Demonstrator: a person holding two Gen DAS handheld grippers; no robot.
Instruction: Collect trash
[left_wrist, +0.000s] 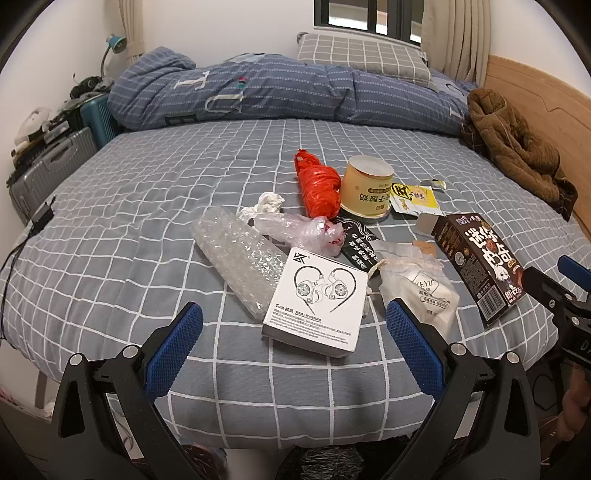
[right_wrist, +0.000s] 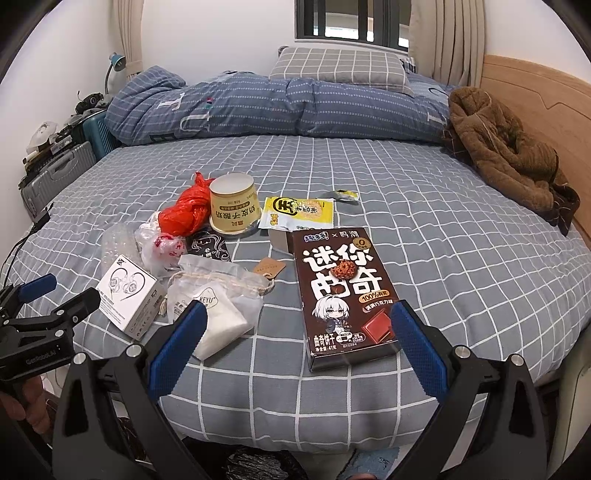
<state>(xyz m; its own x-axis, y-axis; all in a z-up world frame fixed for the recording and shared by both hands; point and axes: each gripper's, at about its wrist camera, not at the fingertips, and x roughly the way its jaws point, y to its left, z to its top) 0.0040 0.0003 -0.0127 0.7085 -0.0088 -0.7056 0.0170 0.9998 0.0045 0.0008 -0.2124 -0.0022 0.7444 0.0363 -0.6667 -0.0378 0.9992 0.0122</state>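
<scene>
Trash lies on the grey checked bed (left_wrist: 129, 229): a white earphone box (left_wrist: 316, 302), bubble wrap (left_wrist: 236, 254), a clear bag with red print (left_wrist: 306, 230), a red plastic bag (left_wrist: 319, 184), a yellow yogurt cup (left_wrist: 365, 188), a yellow snack wrapper (left_wrist: 413, 197), a drawstring pouch in plastic (left_wrist: 417, 288) and a brown cookie box (right_wrist: 341, 295). My left gripper (left_wrist: 291, 339) is open, just short of the earphone box. My right gripper (right_wrist: 295, 341) is open, its fingers either side of the cookie box's near end and the pouch (right_wrist: 218, 310).
A folded blue quilt (left_wrist: 258, 92) and a checked pillow (left_wrist: 362, 55) lie at the far side of the bed. A brown jacket (right_wrist: 506, 147) sits by the wooden headboard (right_wrist: 546, 96). Suitcases (left_wrist: 48, 166) stand at the left. A cable (left_wrist: 22, 240) hangs over the left edge.
</scene>
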